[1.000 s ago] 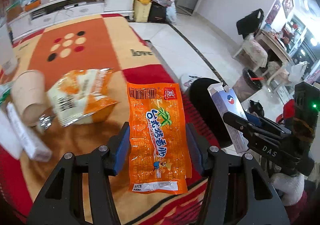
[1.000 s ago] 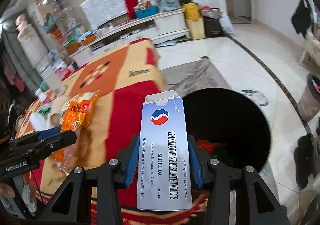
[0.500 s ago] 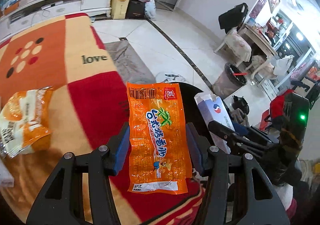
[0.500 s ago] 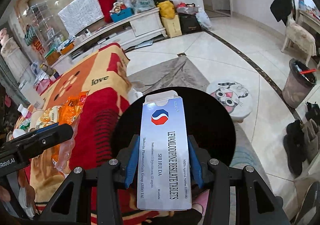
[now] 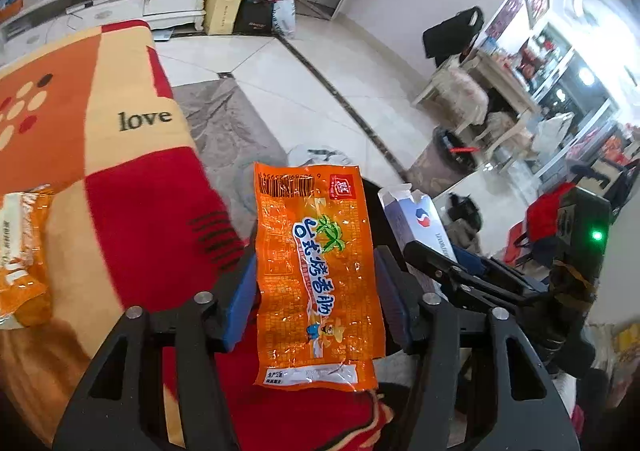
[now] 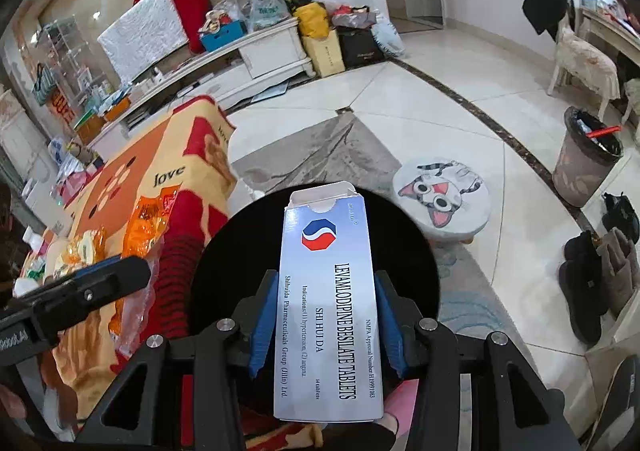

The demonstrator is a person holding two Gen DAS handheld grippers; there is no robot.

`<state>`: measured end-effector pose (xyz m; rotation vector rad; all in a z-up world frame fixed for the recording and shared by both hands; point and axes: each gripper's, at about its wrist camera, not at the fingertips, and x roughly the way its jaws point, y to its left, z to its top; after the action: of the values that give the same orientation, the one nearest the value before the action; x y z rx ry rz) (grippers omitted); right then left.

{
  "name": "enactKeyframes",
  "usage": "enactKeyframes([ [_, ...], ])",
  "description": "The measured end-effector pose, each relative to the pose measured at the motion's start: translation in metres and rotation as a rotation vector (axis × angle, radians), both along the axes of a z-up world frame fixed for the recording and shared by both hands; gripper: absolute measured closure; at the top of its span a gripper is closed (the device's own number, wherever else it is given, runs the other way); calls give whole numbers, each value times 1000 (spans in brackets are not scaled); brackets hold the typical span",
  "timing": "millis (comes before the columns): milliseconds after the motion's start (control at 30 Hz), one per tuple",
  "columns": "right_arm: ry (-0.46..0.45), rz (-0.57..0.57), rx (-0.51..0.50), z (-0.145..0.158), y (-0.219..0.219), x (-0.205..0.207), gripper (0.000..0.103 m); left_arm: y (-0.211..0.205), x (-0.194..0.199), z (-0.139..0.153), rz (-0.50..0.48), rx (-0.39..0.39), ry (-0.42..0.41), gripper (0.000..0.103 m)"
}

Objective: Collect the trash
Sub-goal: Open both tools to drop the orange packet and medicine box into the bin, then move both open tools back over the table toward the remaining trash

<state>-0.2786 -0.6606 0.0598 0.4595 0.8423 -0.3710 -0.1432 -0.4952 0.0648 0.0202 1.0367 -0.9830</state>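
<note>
Both pieces of trash are over the drop spot. Left gripper (image 5: 316,303) has the orange snack wrapper (image 5: 318,283) between its blue pads; its jaws have just been opening, gaps show on both sides of the wrapper, so it looks let go or nearly so. Right gripper (image 6: 324,325) has the white tablet box (image 6: 330,303) standing upright between its pads; its jaws have also just been opening, the left pad shows a sliver of gap and I cannot tell if the right one still presses. The black bin (image 6: 408,251) mouth sits directly under the box, at the blanket-covered counter (image 5: 132,211) edge. Both grippers tilt down, likely so the items slide off into the bin. A second orange wrapper (image 5: 20,251) lies on the counter at 9 o'clock, still to collect.
</note>
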Motion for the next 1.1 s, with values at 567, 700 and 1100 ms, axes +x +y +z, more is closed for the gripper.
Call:
enactKeyframes([
  [567,2,-17,18,-5,6,1,38,17,-2,4,20,19,-25,31],
  [700,6,7,19,-5,18,6,38,31,-3,6,66,41,-51,31],
  [1100,15,107,-40,6,69,25,38,99,-3,20,195,38,-109,31],
])
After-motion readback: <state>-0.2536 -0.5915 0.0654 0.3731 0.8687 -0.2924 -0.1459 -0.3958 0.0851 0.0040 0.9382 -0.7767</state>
